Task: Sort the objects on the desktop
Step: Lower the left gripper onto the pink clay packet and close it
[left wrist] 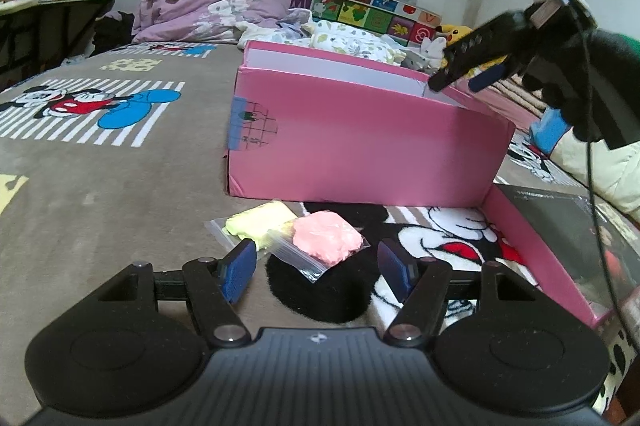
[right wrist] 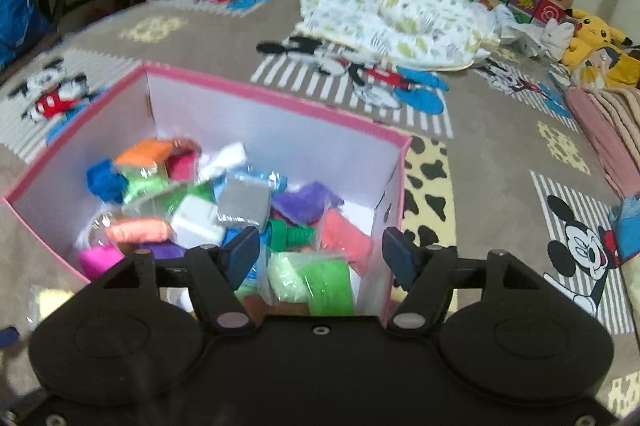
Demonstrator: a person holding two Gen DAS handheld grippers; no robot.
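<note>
A pink clay bag (left wrist: 326,236) and a yellow clay bag (left wrist: 260,222) lie on the Mickey blanket just in front of the pink box (left wrist: 360,142). My left gripper (left wrist: 316,272) is open and empty, low over the blanket, with the pink bag between and just beyond its fingertips. My right gripper (right wrist: 320,258) is open and empty above the pink box (right wrist: 276,106), which holds several coloured clay bags (right wrist: 244,202). The right gripper also shows in the left wrist view (left wrist: 460,76), over the box's far right corner.
The pink box lid (left wrist: 560,258) with a dark sheet in it lies right of the box. Bedding (left wrist: 216,2), a patterned blanket (right wrist: 400,22) and plush toys (right wrist: 596,42) lie further back. A desk (left wrist: 52,6) stands at the left.
</note>
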